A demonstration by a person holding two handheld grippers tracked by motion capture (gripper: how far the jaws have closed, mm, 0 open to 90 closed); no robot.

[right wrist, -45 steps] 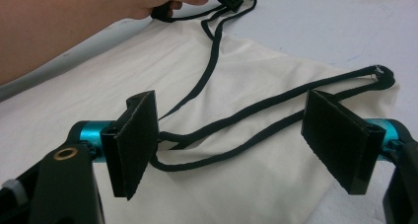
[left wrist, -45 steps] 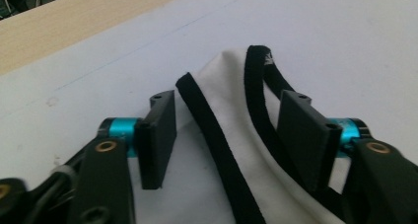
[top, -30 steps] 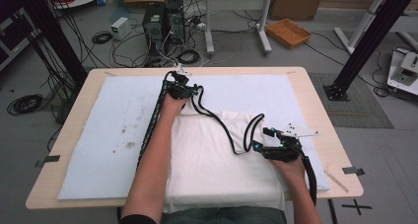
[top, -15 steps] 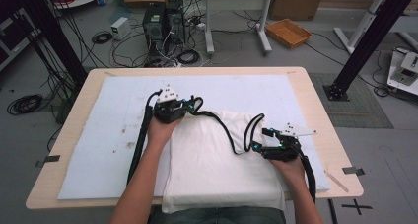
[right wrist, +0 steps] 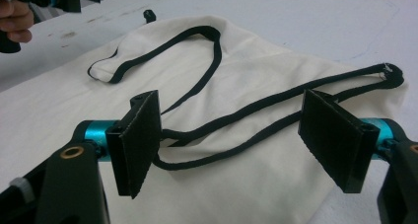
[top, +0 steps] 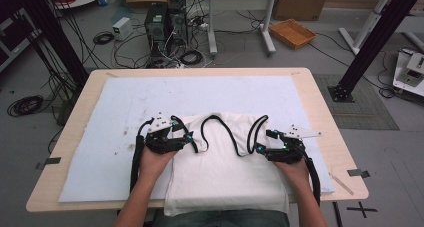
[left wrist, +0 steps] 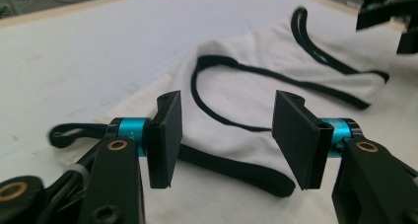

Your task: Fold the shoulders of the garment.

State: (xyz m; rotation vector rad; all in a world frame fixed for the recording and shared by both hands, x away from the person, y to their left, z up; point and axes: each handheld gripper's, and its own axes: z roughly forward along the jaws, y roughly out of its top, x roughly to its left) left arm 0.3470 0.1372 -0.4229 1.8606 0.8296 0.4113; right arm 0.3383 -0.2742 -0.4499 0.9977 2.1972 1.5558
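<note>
Both tools (top: 195, 138) (top: 258, 149) low beside tank top (top: 225, 162)

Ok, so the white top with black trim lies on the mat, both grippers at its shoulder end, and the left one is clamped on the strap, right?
Not quite. The left gripper is not clamped: the left gripper view shows its jaws, which have just been opening, apart above the strap. The rest holds: the white top lies on the mat, with the right gripper at its shoulder end too.

left hand-held gripper (top: 189, 138) just opening (nothing between); right hand-held gripper (top: 261, 149) open, level.
</note>
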